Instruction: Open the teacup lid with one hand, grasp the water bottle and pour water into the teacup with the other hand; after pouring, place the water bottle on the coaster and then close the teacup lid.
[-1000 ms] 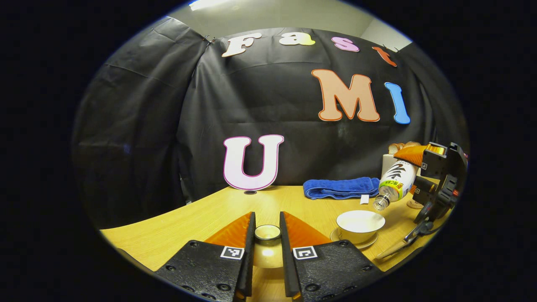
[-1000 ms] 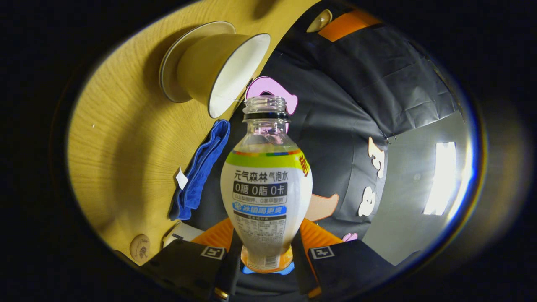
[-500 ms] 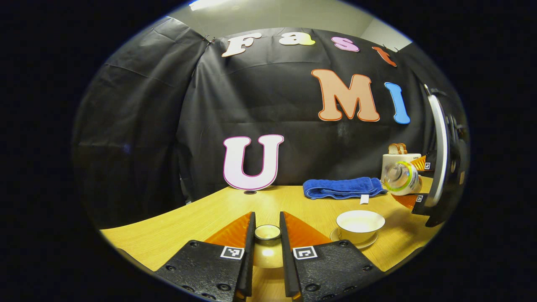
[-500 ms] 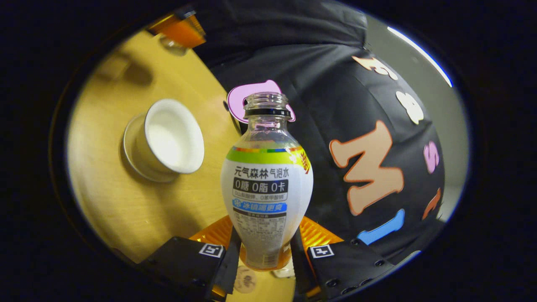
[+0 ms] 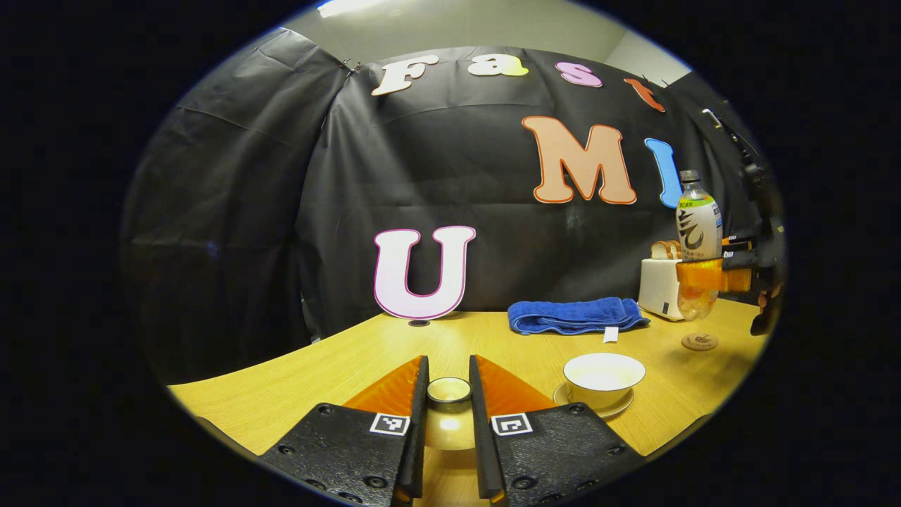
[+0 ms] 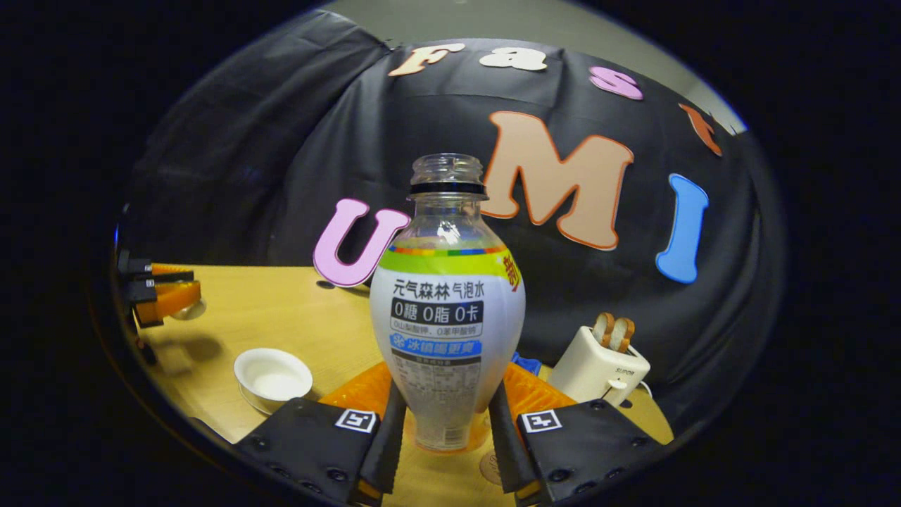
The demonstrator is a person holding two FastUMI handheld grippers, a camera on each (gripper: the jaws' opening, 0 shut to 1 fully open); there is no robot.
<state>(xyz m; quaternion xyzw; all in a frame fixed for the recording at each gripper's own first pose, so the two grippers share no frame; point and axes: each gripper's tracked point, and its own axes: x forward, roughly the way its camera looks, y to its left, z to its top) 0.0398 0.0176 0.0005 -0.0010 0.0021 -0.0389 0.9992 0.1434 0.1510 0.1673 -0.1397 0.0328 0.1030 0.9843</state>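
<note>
My left gripper (image 5: pixel 448 394) is shut on the knob of the pale teacup lid (image 5: pixel 448 415), held low over the wooden table. To its right, the white teacup (image 5: pixel 604 374) stands uncovered on its saucer. My right gripper (image 6: pixel 447 415) is shut on the uncapped water bottle (image 6: pixel 447 317), which stands upright. In the left gripper view that bottle (image 5: pixel 697 232) hangs at the far right, above the round coaster (image 5: pixel 699 342). The coaster (image 6: pixel 490 467) peeks out below the bottle's base in the right gripper view, where the teacup (image 6: pixel 272 377) sits at lower left.
A folded blue towel (image 5: pixel 576 315) lies at the back of the table (image 5: pixel 338 366). A white toaster (image 6: pixel 598 366) with bread slices stands at the back right, near the coaster. The other gripper (image 6: pixel 165 296) shows at the left edge in the right gripper view.
The right gripper has swung the bottle from tipped over the teacup back to upright and carried it right, above the coaster. The left gripper and lid have stayed put.
</note>
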